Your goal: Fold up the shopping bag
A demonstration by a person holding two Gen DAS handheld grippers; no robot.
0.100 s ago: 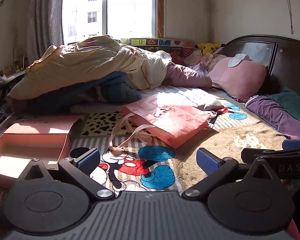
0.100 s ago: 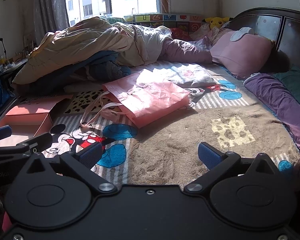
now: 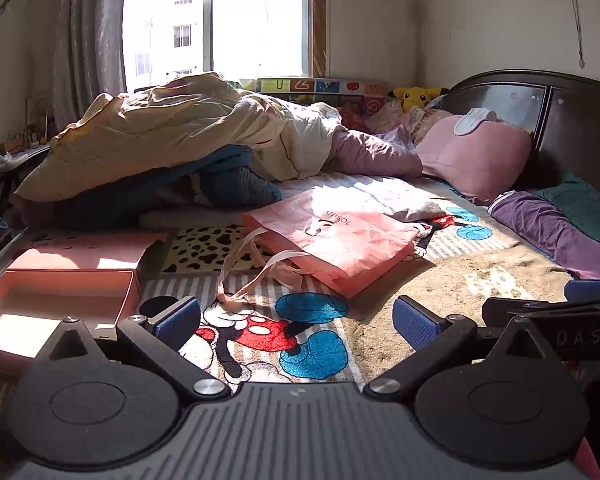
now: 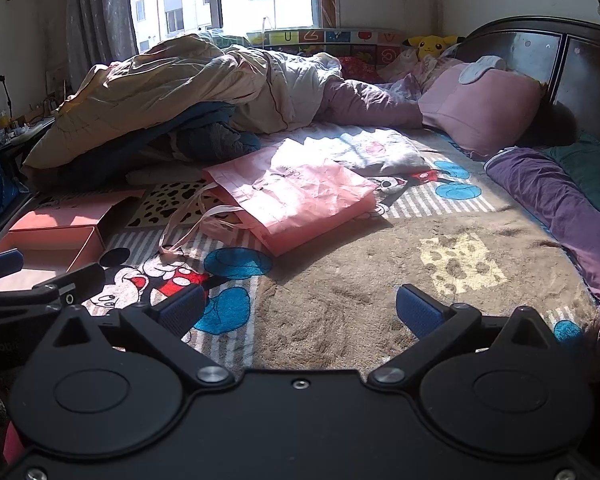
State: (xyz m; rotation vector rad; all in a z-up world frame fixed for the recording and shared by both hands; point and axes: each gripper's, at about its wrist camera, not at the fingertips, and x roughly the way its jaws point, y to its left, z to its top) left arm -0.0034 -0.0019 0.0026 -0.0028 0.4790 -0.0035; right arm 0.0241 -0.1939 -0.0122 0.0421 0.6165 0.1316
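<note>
A: Where is the bag relative to the fingers?

B: The pink shopping bag [image 3: 340, 236] lies flat on the blanket [image 4: 360, 280], well ahead of both grippers. From the left gripper [image 3: 296, 320] it sits straight beyond the gap between the fingers; from the right gripper [image 4: 300, 308] it is ahead and off toward the left finger.

A: And the fingers themselves?

B: Both pairs are spread wide, gripping nothing. The blue pads [image 3: 414, 322] face each other across bare blanket.

A: Which edge is closest?

B: The bag's near corner points toward the fingers, and its handles [image 3: 252, 276] trail loose from the mouth toward the left finger, reaching closest to it.

A: Room to move?

B: Open brown blanket fills the space ahead of the right gripper's fingers. An open pink box [image 3: 56, 308] sits just outside the left gripper's left finger. A heap of quilts [image 4: 180, 92] rises beyond the bag's far edge, with a pink pillow [image 4: 484, 108] past the right finger.
</note>
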